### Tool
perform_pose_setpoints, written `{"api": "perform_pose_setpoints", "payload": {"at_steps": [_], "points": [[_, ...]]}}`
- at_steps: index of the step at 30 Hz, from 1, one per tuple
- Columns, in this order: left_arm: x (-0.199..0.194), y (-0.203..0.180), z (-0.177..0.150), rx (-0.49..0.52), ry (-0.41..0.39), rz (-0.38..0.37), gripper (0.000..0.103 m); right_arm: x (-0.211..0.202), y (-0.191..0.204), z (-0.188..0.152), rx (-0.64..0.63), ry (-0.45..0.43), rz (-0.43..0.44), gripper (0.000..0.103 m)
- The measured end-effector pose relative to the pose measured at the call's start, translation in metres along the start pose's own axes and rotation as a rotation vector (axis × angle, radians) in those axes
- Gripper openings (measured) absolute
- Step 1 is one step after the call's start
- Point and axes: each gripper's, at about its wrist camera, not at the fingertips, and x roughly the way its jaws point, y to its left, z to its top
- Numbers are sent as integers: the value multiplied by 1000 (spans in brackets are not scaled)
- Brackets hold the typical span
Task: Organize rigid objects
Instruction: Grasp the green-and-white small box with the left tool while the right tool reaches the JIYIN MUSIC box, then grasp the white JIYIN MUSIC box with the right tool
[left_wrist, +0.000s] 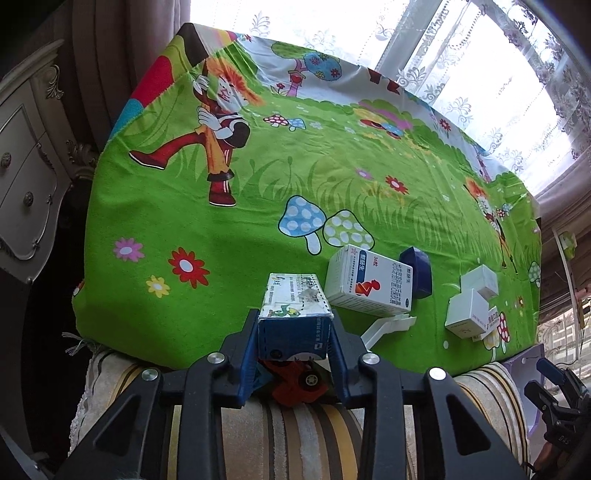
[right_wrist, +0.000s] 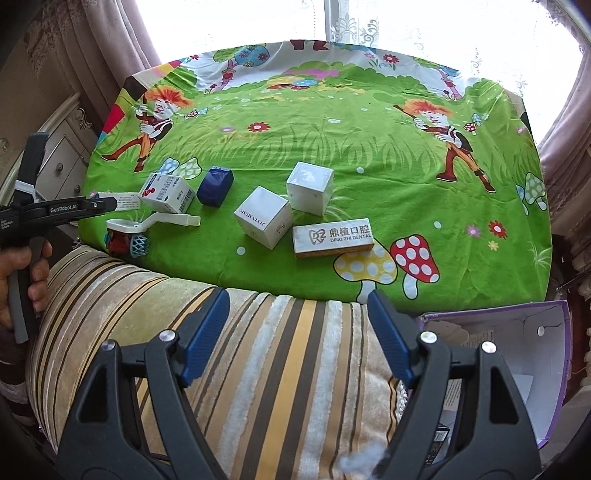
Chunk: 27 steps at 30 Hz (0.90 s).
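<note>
My left gripper (left_wrist: 293, 332) is shut on a long blue and white carton (left_wrist: 293, 314) and holds it over the table's near edge. A red toy (left_wrist: 295, 380) lies under it. A white medicine box (left_wrist: 367, 282), a dark blue box (left_wrist: 419, 271) and a white scoop (left_wrist: 388, 326) lie just to the right. My right gripper (right_wrist: 295, 339) is open and empty above the striped cushion. Beyond it on the green cloth stand two white cubes (right_wrist: 264, 218) (right_wrist: 310, 186) and a dental box (right_wrist: 334, 236). The medicine box (right_wrist: 166, 194) and blue box (right_wrist: 215, 186) show at the left.
The table (right_wrist: 332, 147) wears a green cartoon cloth. A striped cushion (right_wrist: 258, 350) lies along its near edge. An open purple carton (right_wrist: 517, 350) with items inside sits at the lower right. A white dresser (left_wrist: 26, 177) stands to the left. Curtains and a window are behind.
</note>
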Motion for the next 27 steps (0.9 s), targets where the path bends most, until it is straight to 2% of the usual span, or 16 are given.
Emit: {"api": "perform_pose_setpoints", "payload": {"at_steps": [5, 12, 16, 27], "points": [[-11, 2, -3, -32, -63, -63, 35, 13, 11, 14, -57, 1, 33, 80], [-24, 1, -6, -30, -129, -98, 35, 47, 34, 34, -289, 42, 90, 80], [-23, 2, -7, -34, -136, -109, 35, 60, 36, 47, -352, 59, 149, 80], [-25, 5, -9, -48, -148, -132, 35, 96, 42, 66, -466, 123, 176, 79]]}}
